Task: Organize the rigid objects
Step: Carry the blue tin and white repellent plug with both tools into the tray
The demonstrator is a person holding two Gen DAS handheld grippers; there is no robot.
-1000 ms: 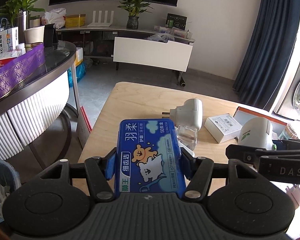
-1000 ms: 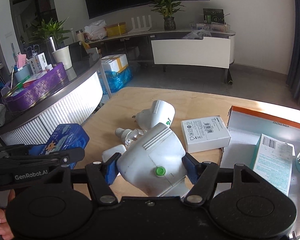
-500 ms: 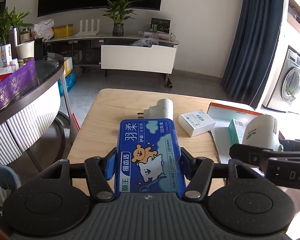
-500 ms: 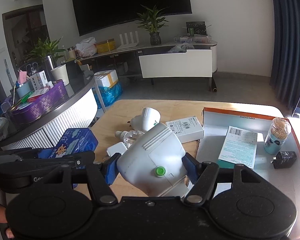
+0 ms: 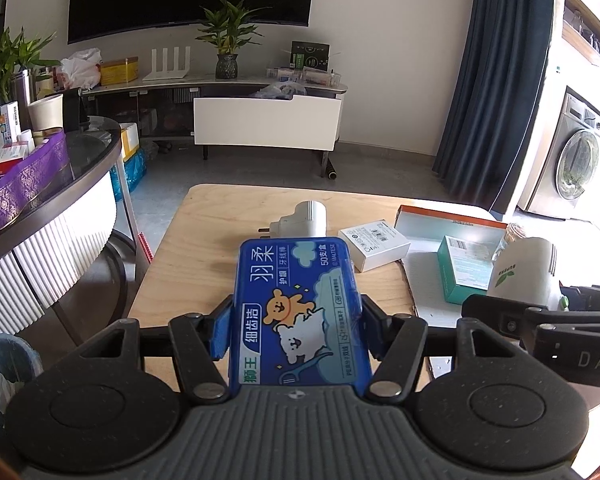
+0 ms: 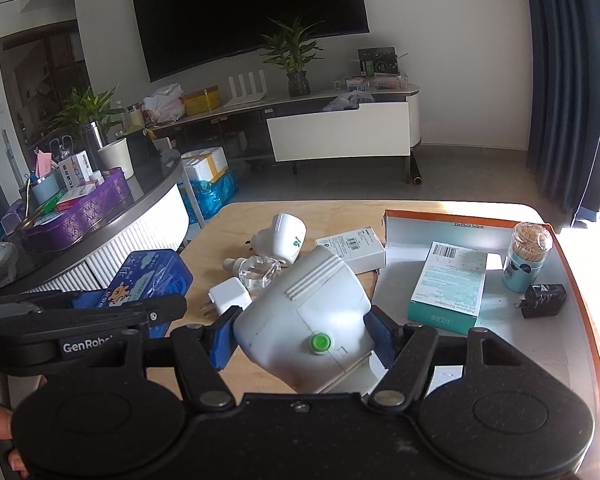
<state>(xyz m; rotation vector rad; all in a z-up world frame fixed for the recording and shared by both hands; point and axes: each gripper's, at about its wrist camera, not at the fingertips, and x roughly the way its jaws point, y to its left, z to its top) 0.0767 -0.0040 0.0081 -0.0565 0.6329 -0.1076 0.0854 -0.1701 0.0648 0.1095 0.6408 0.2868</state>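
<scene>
My left gripper [image 5: 296,330] is shut on a blue dental floss box [image 5: 296,304] with a bear picture, held above the wooden table [image 5: 204,240]. It also shows in the right wrist view [image 6: 150,276]. My right gripper [image 6: 302,334] is shut on a white plug-in device [image 6: 308,320] with a green button, held above the table; it shows at the right of the left wrist view [image 5: 520,272]. An orange-rimmed tray [image 6: 460,222] on the right holds a teal box [image 6: 448,286], a toothpick jar [image 6: 526,256] and a black charger [image 6: 542,300].
On the table lie a second white plug-in device [image 6: 280,238], a clear bottle [image 6: 258,272], a white charger [image 6: 226,298] and a white box [image 6: 352,248]. A round counter with a purple basket [image 5: 24,176] stands left. A bin [image 5: 0,364] sits on the floor.
Both grippers have risen and pulled back with their objects held. More of the table and the tray on the right now shows.
</scene>
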